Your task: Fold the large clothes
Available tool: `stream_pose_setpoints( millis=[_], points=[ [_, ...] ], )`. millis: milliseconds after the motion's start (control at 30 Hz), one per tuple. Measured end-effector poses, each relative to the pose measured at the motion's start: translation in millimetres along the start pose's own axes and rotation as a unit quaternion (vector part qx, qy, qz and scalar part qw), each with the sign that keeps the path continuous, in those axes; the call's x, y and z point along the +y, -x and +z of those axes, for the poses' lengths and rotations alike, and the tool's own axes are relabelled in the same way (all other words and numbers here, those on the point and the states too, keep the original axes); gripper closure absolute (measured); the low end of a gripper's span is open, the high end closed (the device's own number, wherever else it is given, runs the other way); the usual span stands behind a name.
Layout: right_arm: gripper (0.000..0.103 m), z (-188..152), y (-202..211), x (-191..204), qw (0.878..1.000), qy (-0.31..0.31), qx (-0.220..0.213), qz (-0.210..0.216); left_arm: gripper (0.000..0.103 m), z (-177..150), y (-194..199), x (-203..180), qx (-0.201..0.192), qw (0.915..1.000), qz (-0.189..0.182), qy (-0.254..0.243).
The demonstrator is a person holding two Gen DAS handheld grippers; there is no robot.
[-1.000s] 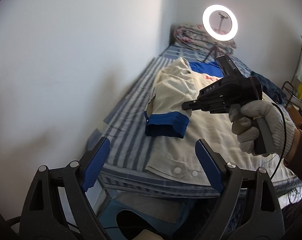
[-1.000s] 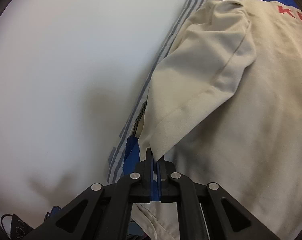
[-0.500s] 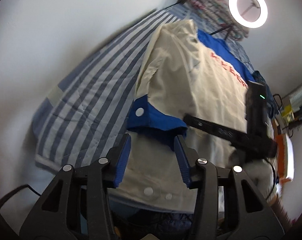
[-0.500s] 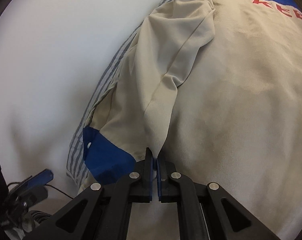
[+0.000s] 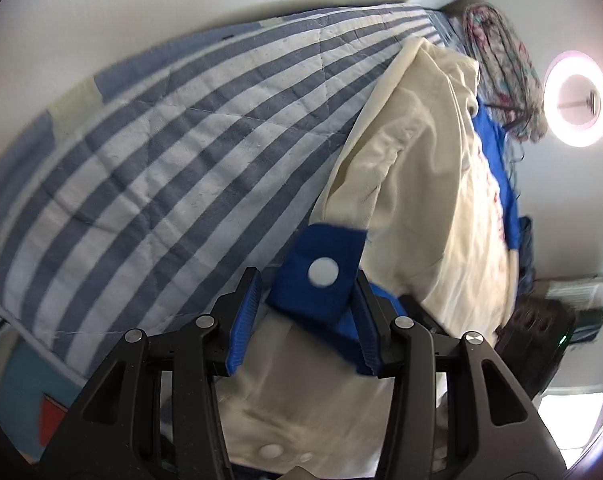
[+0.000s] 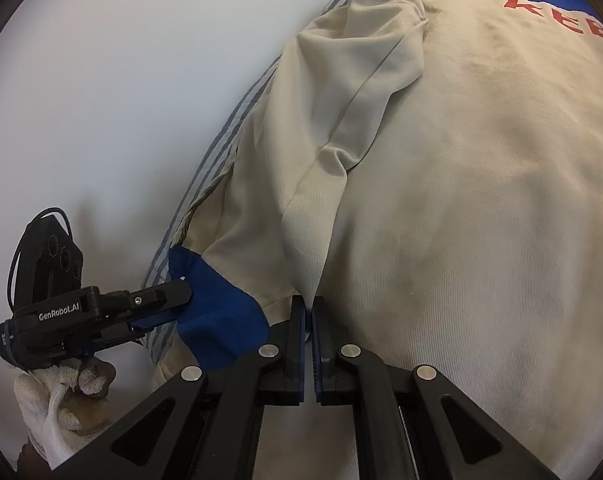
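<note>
A cream jacket (image 6: 461,200) with a blue yoke and red letters lies back up on the striped bed; it also shows in the left wrist view (image 5: 429,184). Its sleeve is folded across the body and ends in a blue cuff (image 5: 321,276) with a white snap. My left gripper (image 5: 305,312) is open, its jaws on either side of the cuff; it also shows in the right wrist view (image 6: 169,300) at the cuff (image 6: 217,312). My right gripper (image 6: 308,332) is shut on a fold of the sleeve fabric.
The blue-and-white striped bedcover (image 5: 173,152) spreads to the left, against a white wall. A folded floral quilt (image 5: 501,60) and a ring light (image 5: 577,104) stand at the bed's far end. The jacket's hem with white snaps (image 5: 269,450) hangs at the near bed edge.
My left gripper has moved in from above the bed edge down to the blue cuff and its jaws have narrowed around it. My right gripper has carried the sleeve fold across the jacket body.
</note>
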State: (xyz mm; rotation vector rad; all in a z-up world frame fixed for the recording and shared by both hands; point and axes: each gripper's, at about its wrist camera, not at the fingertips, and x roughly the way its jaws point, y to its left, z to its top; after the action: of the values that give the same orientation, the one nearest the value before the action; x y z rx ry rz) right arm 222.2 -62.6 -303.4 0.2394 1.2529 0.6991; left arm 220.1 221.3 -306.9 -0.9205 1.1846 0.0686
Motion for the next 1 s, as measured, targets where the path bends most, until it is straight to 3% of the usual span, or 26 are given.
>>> stream_pose_setpoints(
  millis=[67,133,300,400,467,633,733,1000],
  points=[
    [0.103,-2,-7,3,1.0,0.002,0.0,-0.002,0.057,3,-1,-1,-0.003,1.0,-0.006,0.004],
    [0.103,0,-12,5,1.0,0.003,0.001,-0.005,0.071,4,-1,-5,-0.008,1.0,0.002,-0.003],
    [0.103,2,-18,11,1.0,0.007,0.005,-0.007,0.083,0,15,-30,-0.057,0.9964,0.031,-0.055],
    [0.097,2,-14,17,1.0,0.018,0.009,-0.007,0.084,-5,39,-51,-0.106,0.9876,0.049,-0.105],
    [0.081,5,-1,19,1.0,0.014,-0.008,-0.006,0.085,-11,61,-65,-0.146,0.9783,0.053,-0.138],
    [0.08,33,33,23,0.997,0.002,-0.072,0.004,0.085,-19,101,-83,-0.208,0.9595,0.047,-0.184],
    [0.08,58,29,27,0.996,-0.001,-0.084,-0.006,0.085,-20,106,-84,-0.215,0.957,0.043,-0.191],
    [0.08,99,-42,22,0.998,-0.045,-0.047,-0.018,0.085,-24,107,-80,-0.202,0.9585,0.033,-0.199]
  ],
)
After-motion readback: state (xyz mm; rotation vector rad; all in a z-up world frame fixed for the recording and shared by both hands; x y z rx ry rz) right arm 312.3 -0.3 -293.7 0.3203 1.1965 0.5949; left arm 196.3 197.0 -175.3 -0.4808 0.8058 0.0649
